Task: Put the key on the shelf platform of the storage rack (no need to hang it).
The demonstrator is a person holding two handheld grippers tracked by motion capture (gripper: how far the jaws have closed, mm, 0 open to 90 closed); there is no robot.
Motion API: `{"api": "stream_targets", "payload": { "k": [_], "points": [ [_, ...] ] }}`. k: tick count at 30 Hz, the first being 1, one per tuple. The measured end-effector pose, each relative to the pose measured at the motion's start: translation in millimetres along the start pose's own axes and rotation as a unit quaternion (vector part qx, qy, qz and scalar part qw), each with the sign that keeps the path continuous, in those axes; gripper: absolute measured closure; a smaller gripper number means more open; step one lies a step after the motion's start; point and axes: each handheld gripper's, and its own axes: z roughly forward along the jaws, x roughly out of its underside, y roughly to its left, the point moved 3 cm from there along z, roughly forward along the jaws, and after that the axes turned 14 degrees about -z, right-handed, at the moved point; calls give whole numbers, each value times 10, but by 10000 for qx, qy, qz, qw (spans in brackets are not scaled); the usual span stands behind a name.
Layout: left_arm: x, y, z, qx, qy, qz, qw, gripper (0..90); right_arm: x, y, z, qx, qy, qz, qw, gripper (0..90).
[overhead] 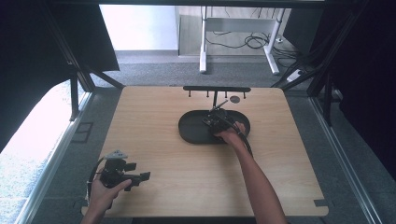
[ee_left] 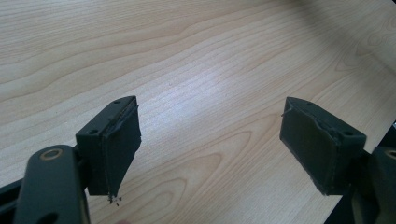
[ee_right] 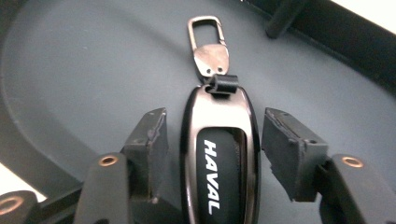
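Looks like the pick is only just starting. The key fob (ee_right: 219, 158) lies flat in the dark tray (ee_right: 70, 79), clip (ee_right: 208, 44) pointing away, and it hasn't been lifted. The right gripper (ee_right: 212, 140) straddles it with the jaws apart, a small gap on each side, so I'd say nothing is pinched yet. Squeezing and lifting are both left to do. The left gripper (ee_left: 210, 144) hangs wide open over bare table (ee_left: 187, 56), near the front edge, holding nothing
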Motion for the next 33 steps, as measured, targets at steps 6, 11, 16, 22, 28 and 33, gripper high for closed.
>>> {"api": "stream_targets", "payload": {
  "k": [6, 11, 16, 22, 28, 33],
  "points": [
    [2, -12, 8, 10, 18, 25, 10000, 206, -50, 54, -174, 63, -224, -187, 9996, 372],
    [2, -14, 9, 0, 13, 24, 10000, 206, -33, 64, -350, 24, -367, -282, 9989, 368],
    [4, -23, 16, 3, 15, 34, 10000, 206, 37, 81, -528, -12, -533, -392, 9978, 363],
    [5, -34, 16, -5, 16, 37, 10000, 206, 150, 148, -713, -106, -844, -550, 9949, 358],
    [4, -29, 6, -15, -10, 21, 10000, 206, 314, 206, -902, -195, -1083, -614, 9920, 356],
    [5, -32, 6, -30, -16, 29, 10000, 206, 534, 225, -1054, -209, -1315, -566, 9895, 365]
  ]
}}
